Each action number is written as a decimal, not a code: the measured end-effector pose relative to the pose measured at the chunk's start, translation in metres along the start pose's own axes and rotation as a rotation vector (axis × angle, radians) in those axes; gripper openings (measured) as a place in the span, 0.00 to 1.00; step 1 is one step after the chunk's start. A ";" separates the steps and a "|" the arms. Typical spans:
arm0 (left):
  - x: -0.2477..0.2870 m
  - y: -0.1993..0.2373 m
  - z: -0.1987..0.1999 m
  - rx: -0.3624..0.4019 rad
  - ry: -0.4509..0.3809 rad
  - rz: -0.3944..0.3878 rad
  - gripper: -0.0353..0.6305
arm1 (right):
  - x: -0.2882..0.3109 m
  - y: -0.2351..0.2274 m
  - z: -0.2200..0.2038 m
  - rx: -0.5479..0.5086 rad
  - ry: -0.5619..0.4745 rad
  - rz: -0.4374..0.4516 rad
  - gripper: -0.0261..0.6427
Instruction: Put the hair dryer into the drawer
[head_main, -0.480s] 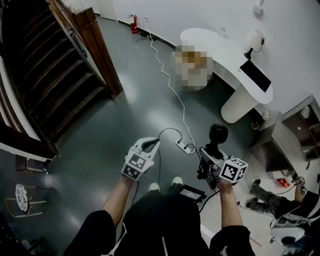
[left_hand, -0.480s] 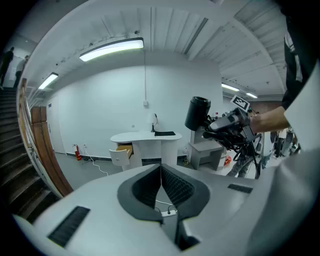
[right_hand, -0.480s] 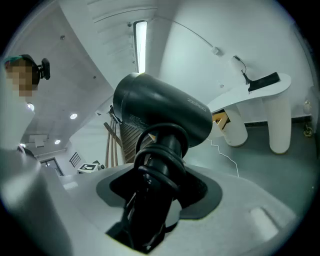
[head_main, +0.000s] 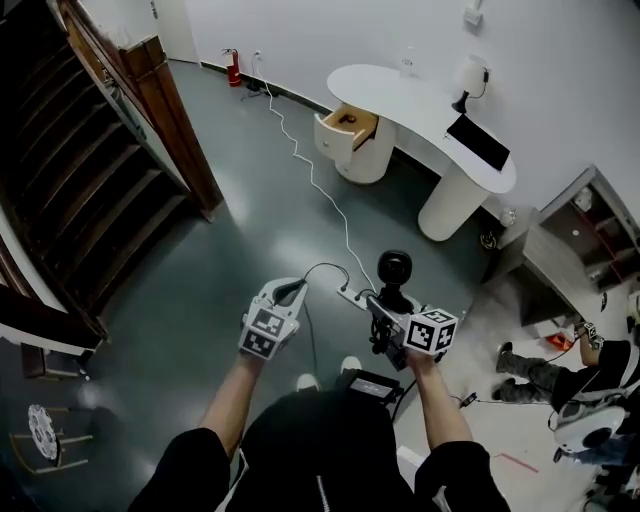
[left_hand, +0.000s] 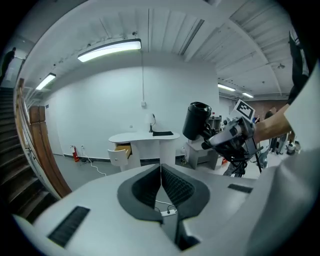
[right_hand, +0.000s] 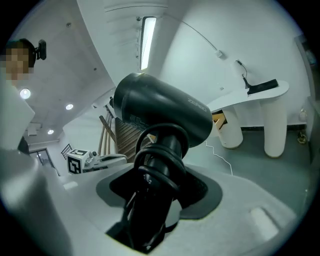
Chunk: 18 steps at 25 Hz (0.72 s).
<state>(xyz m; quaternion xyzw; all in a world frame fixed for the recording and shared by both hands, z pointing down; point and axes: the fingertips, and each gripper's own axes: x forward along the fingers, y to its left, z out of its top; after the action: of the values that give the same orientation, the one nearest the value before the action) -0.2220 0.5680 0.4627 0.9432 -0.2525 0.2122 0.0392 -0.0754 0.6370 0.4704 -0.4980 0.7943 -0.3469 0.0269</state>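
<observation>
The left gripper (left_hand: 160, 172) is seen with its jaws pressed together, nothing between them. Beyond it, a white desk (left_hand: 145, 137) is set against the far wall, with a drawer (left_hand: 120, 150) pulled open at its left end. At the right, the hair dryer (left_hand: 196, 120) is held in the right gripper (left_hand: 232, 137). Stairs (left_hand: 20, 180) are seen at the left.

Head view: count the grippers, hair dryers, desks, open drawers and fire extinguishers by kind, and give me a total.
grippers: 2, the left gripper and the right gripper
hair dryer: 1
desk: 1
open drawer: 1
fire extinguisher: 1
Total: 6
</observation>
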 end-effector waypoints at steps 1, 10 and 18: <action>0.001 0.000 0.000 -0.002 -0.002 -0.004 0.08 | 0.003 -0.001 -0.003 -0.006 0.004 -0.009 0.39; 0.005 -0.002 0.002 0.004 -0.004 -0.043 0.08 | 0.020 0.004 -0.022 -0.035 0.044 -0.043 0.39; 0.003 0.010 0.000 -0.005 -0.005 -0.055 0.08 | 0.028 0.008 -0.009 -0.045 0.034 -0.080 0.39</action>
<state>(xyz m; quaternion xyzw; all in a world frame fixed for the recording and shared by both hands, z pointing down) -0.2244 0.5577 0.4634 0.9502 -0.2273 0.2080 0.0466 -0.0989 0.6217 0.4814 -0.5240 0.7816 -0.3382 -0.0117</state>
